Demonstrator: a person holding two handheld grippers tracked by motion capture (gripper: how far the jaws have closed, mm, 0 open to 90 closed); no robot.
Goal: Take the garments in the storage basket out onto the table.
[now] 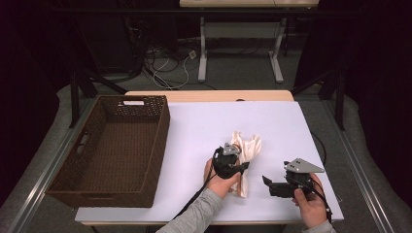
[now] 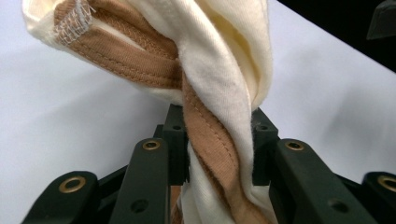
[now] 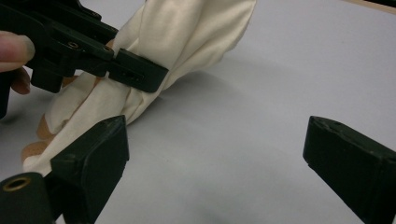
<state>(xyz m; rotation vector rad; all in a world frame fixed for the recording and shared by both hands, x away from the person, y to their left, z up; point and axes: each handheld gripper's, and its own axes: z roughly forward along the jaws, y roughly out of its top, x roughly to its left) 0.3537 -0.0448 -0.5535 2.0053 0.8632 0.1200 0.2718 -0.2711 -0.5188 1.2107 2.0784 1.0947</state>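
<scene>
Because the left gripper pinches only a twisted fold of the cream garment, lifted just above the white table, it may slip out toward the wicker basket; the right gripper stands wide open, empty.

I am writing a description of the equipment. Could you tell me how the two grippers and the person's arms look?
Both grippers are black, with blocky jaws and brass-coloured rivets at the joints. The left gripper and the right gripper each carry a grey three-cornered plate on top. A black cable trails from the left one along the forearm. The person wears a grey sleeve.
</scene>
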